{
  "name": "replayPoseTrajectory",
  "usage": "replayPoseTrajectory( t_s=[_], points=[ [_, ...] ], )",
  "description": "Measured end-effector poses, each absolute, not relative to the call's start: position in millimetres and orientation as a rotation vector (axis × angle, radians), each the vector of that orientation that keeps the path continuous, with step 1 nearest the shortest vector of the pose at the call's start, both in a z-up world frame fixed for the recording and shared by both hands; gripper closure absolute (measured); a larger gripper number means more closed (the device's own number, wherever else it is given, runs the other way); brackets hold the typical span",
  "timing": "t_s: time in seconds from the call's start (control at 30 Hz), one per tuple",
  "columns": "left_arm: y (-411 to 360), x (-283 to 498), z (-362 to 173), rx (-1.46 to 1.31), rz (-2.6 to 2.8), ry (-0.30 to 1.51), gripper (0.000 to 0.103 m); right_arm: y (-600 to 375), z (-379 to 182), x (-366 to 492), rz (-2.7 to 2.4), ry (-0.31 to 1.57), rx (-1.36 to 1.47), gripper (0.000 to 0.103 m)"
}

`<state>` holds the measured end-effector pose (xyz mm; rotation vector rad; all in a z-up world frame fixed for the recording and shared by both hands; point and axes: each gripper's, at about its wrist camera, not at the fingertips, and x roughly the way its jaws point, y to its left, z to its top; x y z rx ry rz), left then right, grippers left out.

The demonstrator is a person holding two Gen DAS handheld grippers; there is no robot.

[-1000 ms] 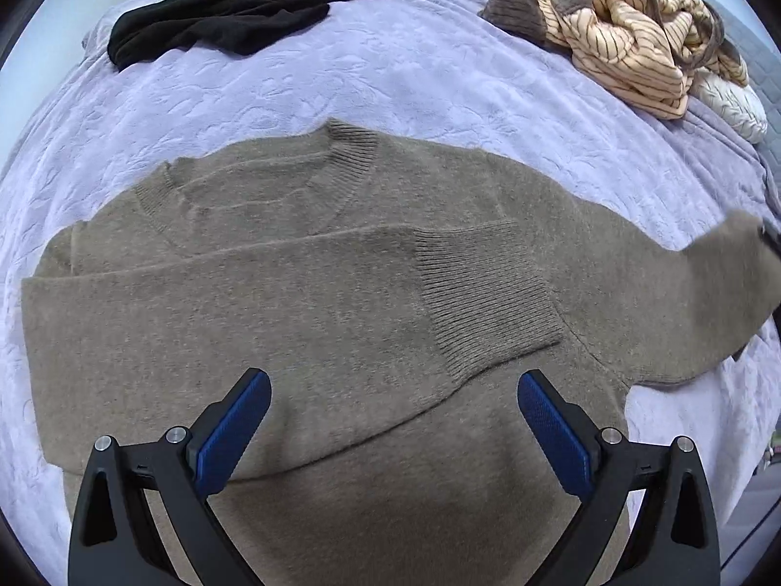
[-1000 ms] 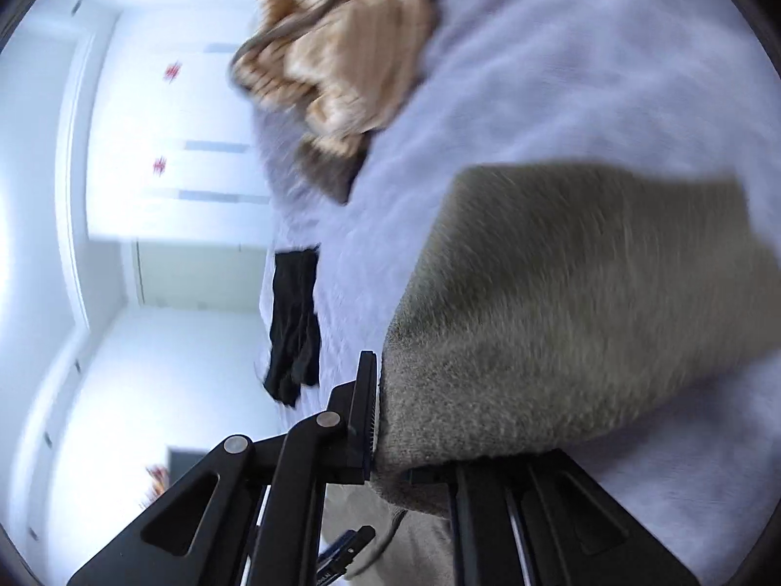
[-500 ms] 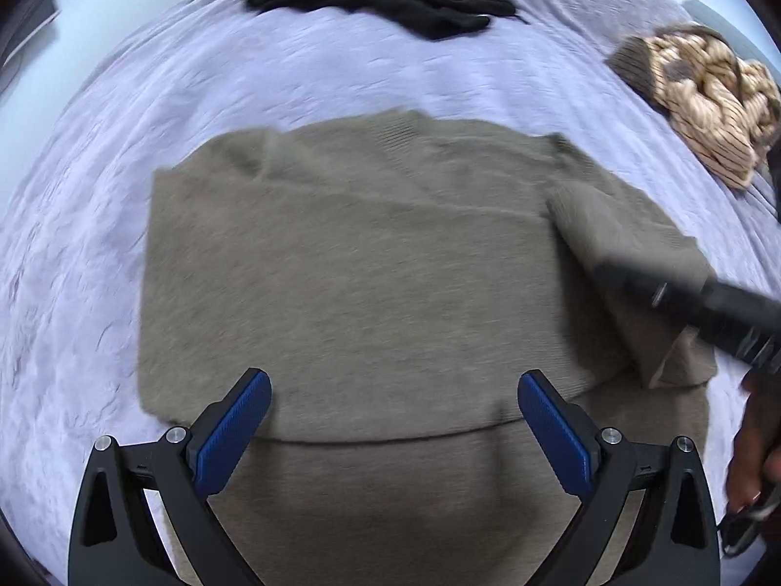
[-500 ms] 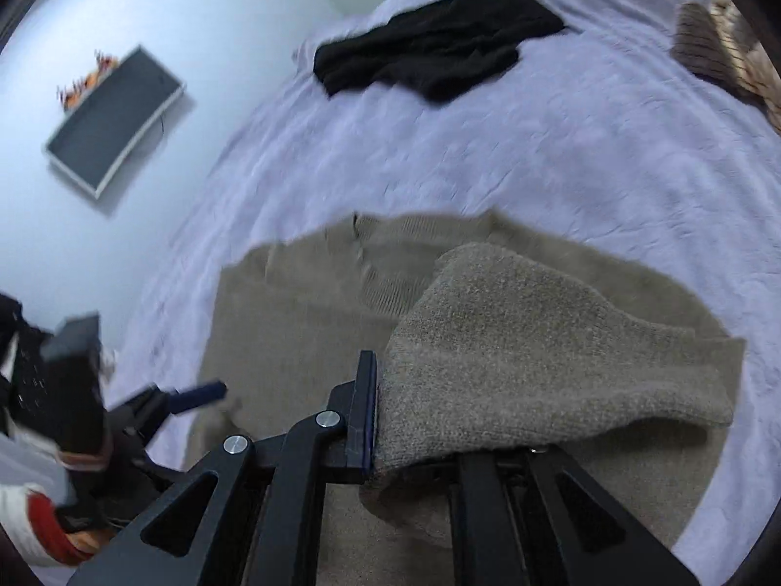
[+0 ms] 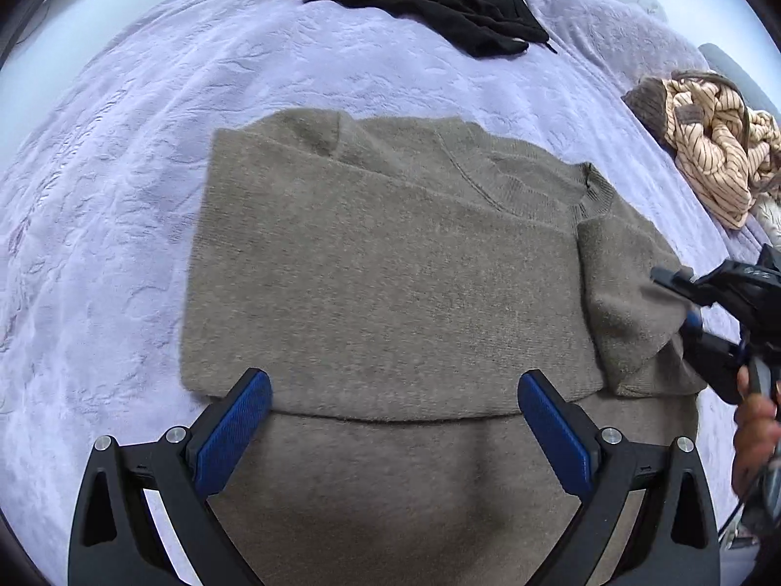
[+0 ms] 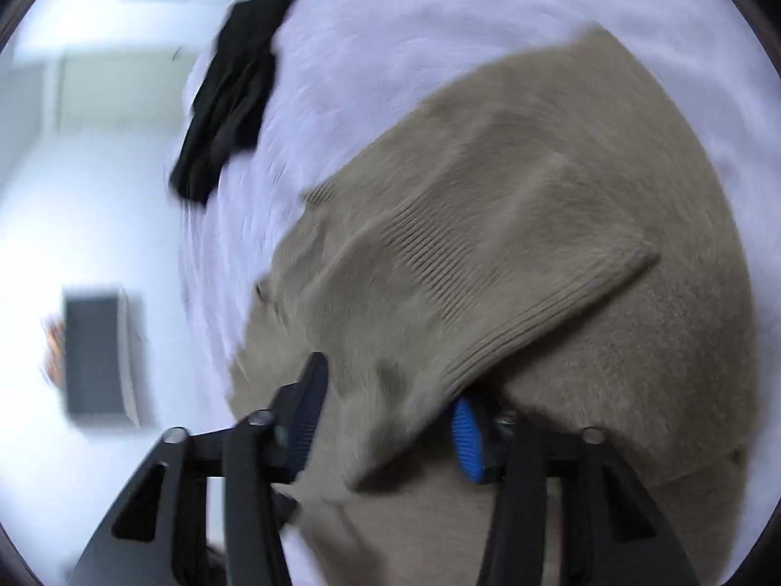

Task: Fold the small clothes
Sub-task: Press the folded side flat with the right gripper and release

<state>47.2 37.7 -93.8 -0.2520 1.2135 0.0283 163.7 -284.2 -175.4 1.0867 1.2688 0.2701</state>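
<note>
A taupe knit sweater (image 5: 390, 293) lies flat on the lavender bedspread (image 5: 122, 146), one sleeve folded across its chest. My left gripper (image 5: 395, 420) is open and empty above the sweater's lower body. My right gripper (image 6: 385, 420) shows at the right edge of the left wrist view (image 5: 683, 312). Its jaws stand apart, with the ribbed cuff of the second sleeve (image 6: 512, 332) lying loose between them, folded over the sweater's right side (image 5: 629, 303).
A black garment (image 5: 420, 0) lies at the far side of the bed. A heap of striped tan clothes (image 5: 712, 146) sits at the far right. A dark screen (image 6: 92, 351) hangs on the white wall beyond the bed.
My right gripper carried the second sleeve across onto the sweater's body and its jaws have opened, letting the cuff go. The left gripper stayed open above the sweater.
</note>
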Motion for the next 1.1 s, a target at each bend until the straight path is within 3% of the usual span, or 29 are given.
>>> replayPoseTrajectory(
  t_s=[0.07,0.27,0.47,0.53,0.57,0.6,0.67,0.97,1.0,1.07,1.1],
  points=[
    [49.0,39.5,-89.7,-0.251,0.047,1.205,0.001,-270.0,-157.8,169.7,0.290,1.238,0.952,0.097],
    [81.1,15.9,-86.9,-0.270,0.111,1.213,0.001,-120.0,-81.0,151.3,0.668,1.122,0.092,0.097],
    [111.2,-6.4,-86.7,-0.295,0.179,1.217,0.001,-18.3,-116.4,108.9,0.823,1.174,-0.322,0.092],
    [116.7,-10.5,-87.4,-0.305,0.183,1.216,0.001,-17.0,-128.1,94.2,0.823,1.192,-0.404,0.082],
    [119.4,-12.0,-87.3,-0.310,0.181,1.216,0.001,-13.8,-128.6,86.9,0.832,1.181,-0.432,0.065],
    [120.9,-12.7,-86.6,-0.314,0.179,1.215,0.001,-18.6,-128.7,82.4,0.842,1.176,-0.435,0.045],
    [122.7,-11.6,-84.6,-0.335,0.154,1.211,0.001,-23.8,-122.3,77.6,0.850,1.176,-0.412,0.035],
    [96.7,33.4,-85.5,-0.450,-0.137,1.235,0.002,-139.6,-111.6,84.7,0.611,1.287,-0.001,0.035],
    [94.5,39.1,-87.7,-0.465,-0.153,1.240,0.003,-158.6,-112.6,88.1,0.564,1.297,0.064,0.035],
    [91.1,51.1,-93.4,-0.502,-0.183,1.265,0.022,-203.3,-113.9,88.7,0.478,1.311,0.200,0.035],
    [89.5,54.6,-96.1,-0.522,-0.185,1.280,0.024,-223.9,-114.9,88.8,0.436,1.310,0.261,0.035]
  ],
)
